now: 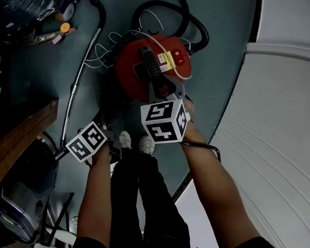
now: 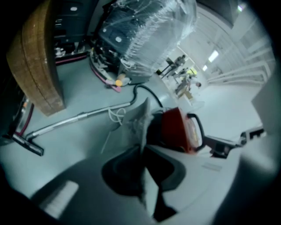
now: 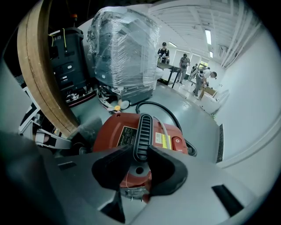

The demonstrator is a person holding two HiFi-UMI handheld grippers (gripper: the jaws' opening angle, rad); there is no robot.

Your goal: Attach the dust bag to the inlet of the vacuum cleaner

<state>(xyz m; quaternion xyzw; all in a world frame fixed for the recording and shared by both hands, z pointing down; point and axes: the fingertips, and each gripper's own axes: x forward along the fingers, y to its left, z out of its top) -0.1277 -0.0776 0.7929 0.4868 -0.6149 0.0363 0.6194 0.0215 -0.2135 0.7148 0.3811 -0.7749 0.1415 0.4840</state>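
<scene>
The red vacuum cleaner [image 1: 148, 60] stands on the grey floor, a black handle [image 1: 151, 63] running over its top. My right gripper [image 1: 159, 89] is shut on that handle [image 3: 141, 132], one pad on each side, and I look down its length from just above. To the left, my left gripper [image 1: 108, 135] pinches a fold of the grey dust bag [image 2: 137, 116], which rises between its jaws toward the vacuum's side [image 2: 175, 129]. The bag [image 3: 90, 127] shows as a grey flap left of the red body. In the head view the bag is lost in shadow.
A metal wand tube [image 1: 73, 97] lies on the floor to the left, with a black hose [image 1: 167, 9] and white cord [image 1: 104, 52] round the vacuum. A wooden tabletop edge [image 1: 18, 138] is near left. A film-wrapped pallet [image 3: 123, 52] stands behind; people [image 3: 182, 61] are far off.
</scene>
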